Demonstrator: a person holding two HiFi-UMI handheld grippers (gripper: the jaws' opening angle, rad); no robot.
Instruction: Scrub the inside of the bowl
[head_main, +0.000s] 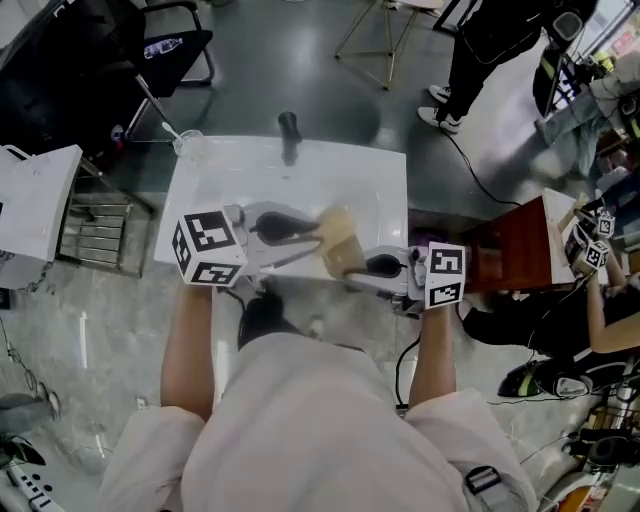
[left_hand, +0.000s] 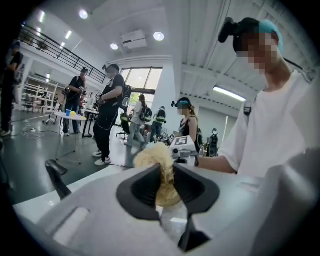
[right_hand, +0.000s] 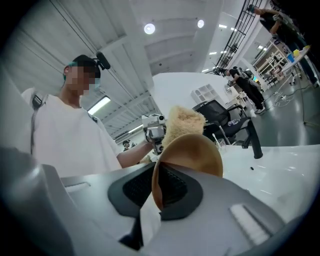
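Over the white sink (head_main: 392, 172), the right gripper (right_hand: 156, 192) is clamped on the thin rim of a wooden bowl (right_hand: 196, 152), likely light, stiff and apt to pivot, while the left gripper (left_hand: 168, 190) squeezes a soft fibrous scrubber (left_hand: 152, 155) just by it.

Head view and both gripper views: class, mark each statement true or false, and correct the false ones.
1. The left gripper is clamped on a fibrous scrubber. True.
2. The right gripper holds a steel bowl. False: it pinches the rim of a brown wooden bowl.
3. Both grippers are held over a white sink. True.
4. The faucet is white. False: it is black.
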